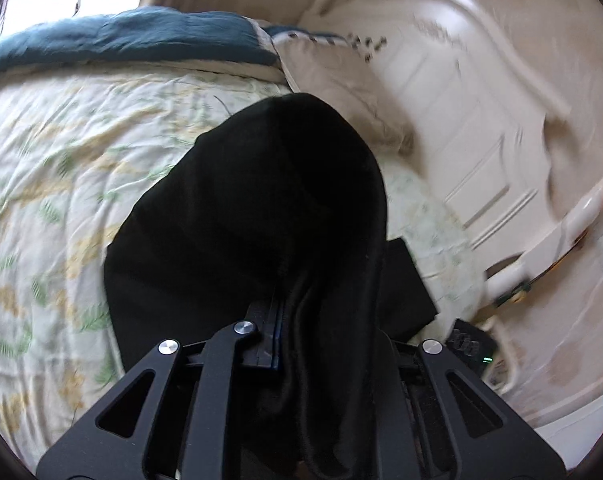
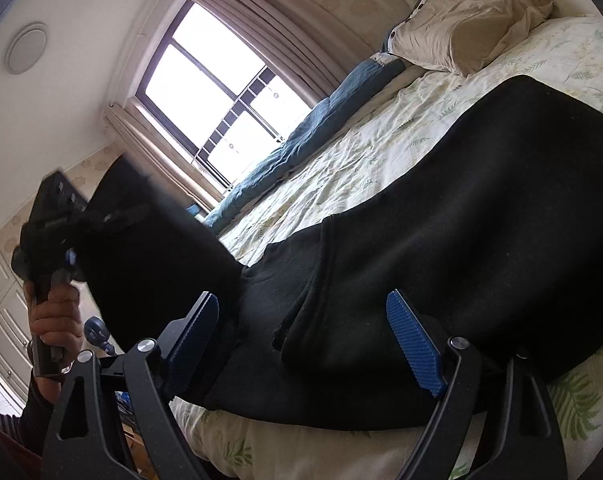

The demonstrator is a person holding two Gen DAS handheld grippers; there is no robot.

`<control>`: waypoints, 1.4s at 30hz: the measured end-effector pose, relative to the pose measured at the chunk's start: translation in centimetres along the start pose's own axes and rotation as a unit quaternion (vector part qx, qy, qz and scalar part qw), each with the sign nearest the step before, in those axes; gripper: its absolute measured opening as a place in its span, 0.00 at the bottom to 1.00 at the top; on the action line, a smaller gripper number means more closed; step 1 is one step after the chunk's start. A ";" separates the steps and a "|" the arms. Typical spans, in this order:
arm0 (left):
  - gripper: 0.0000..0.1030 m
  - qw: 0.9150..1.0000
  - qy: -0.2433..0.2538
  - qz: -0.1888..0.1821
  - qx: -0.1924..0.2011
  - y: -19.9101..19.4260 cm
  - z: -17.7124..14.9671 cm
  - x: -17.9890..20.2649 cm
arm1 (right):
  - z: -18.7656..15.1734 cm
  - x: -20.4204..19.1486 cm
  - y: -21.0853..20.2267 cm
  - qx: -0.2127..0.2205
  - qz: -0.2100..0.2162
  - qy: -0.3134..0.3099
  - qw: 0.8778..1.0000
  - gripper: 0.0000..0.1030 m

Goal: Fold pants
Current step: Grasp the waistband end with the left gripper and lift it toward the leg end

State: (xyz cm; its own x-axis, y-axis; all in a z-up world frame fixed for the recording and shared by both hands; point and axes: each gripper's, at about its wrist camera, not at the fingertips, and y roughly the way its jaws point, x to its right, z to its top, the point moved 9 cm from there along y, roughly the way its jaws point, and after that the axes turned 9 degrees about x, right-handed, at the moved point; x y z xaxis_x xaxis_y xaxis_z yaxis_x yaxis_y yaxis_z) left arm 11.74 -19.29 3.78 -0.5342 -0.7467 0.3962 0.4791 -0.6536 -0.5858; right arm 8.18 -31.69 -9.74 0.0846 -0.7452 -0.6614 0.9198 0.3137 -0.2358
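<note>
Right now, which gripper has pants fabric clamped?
The left gripper, shut on the black pants and lifting an end; the right gripper stands open, gripping nothing.

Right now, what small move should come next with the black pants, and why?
Probably carry the left gripper, shut on a lifted end of the black pants, across and lay it down. The right gripper is open over the part lying on the bed.

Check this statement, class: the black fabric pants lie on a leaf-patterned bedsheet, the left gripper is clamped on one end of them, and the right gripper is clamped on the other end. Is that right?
Not quite. The right gripper is open, its blue pads spread apart over the black fabric pants, as the right wrist view shows. The rest holds: the pants lie on the leaf-patterned bedsheet, and the left gripper is clamped on one end.
</note>
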 end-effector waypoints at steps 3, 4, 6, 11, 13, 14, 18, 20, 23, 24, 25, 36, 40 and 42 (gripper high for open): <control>0.12 0.999 0.028 0.007 -0.021 3.3 -0.6 2.4 | 0.0 0.0 -0.1 0.001 0.003 0.000 1.000 0.83; 0.12 0.999 0.033 0.008 -0.027 4.2 -0.8 3.0 | 0.0 0.0 -0.1 0.001 0.004 0.001 1.000 0.83; 0.12 0.998 0.044 0.011 -0.040 6.1 -1.4 4.0 | 0.0 0.0 -0.2 0.002 0.006 0.003 1.000 0.83; 0.11 0.995 0.073 0.024 -0.062 9.7 -2.8 5.9 | 0.0 0.1 -0.7 0.002 0.014 0.008 1.000 0.83; 0.11 0.993 0.094 0.033 -0.068 10.7 -3.5 6.7 | 0.1 0.2 -0.9 0.002 0.019 0.014 1.000 0.83; 0.11 0.992 0.100 0.037 -0.069 11.0 -3.5 6.8 | 0.1 0.3 -1.1 0.002 0.022 0.019 1.000 0.83; 0.11 0.988 0.122 0.052 -0.081 12.5 -4.6 7.2 | 0.1 0.9 -1.8 0.006 0.040 0.049 0.998 0.83; 0.11 0.986 0.130 0.063 -0.084 13.1 -5.0 7.2 | 0.1 1.2 -2.3 0.010 0.051 0.067 0.996 0.83; 0.12 0.984 0.138 0.074 -0.085 13.8 -5.5 7.3 | 0.0 1.3 -2.8 0.006 0.060 0.083 0.995 0.83; 0.12 0.984 0.138 0.076 -0.085 14.0 -5.6 7.3 | 0.0 1.3 -3.0 0.004 0.061 0.086 0.994 0.83; 0.12 0.983 0.138 0.079 -0.086 14.2 -5.7 7.3 | -0.1 1.2 -3.2 -0.001 0.062 0.088 0.994 0.83; 0.31 0.980 0.168 0.096 -0.052 14.2 -6.9 8.6 | -1.8 1.6 -6.9 -0.014 0.024 0.108 0.994 0.83; 0.67 0.983 0.173 0.061 -0.011 11.1 -6.5 10.1 | -0.9 2.4 -8.3 -0.010 0.000 0.114 0.993 0.83; 0.79 0.983 0.177 0.039 0.015 8.8 -6.2 10.8 | -0.3 2.2 -9.1 0.000 -0.012 0.104 0.995 0.83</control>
State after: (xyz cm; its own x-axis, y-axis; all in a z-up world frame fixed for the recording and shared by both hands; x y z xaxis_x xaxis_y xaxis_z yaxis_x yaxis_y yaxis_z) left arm 5.84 -32.39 -1.49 -0.7015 -0.7084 0.0775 0.5459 -0.6041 -0.5806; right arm -0.12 -36.02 -9.22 -0.0181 -0.6150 -0.7884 0.9205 0.2976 -0.2533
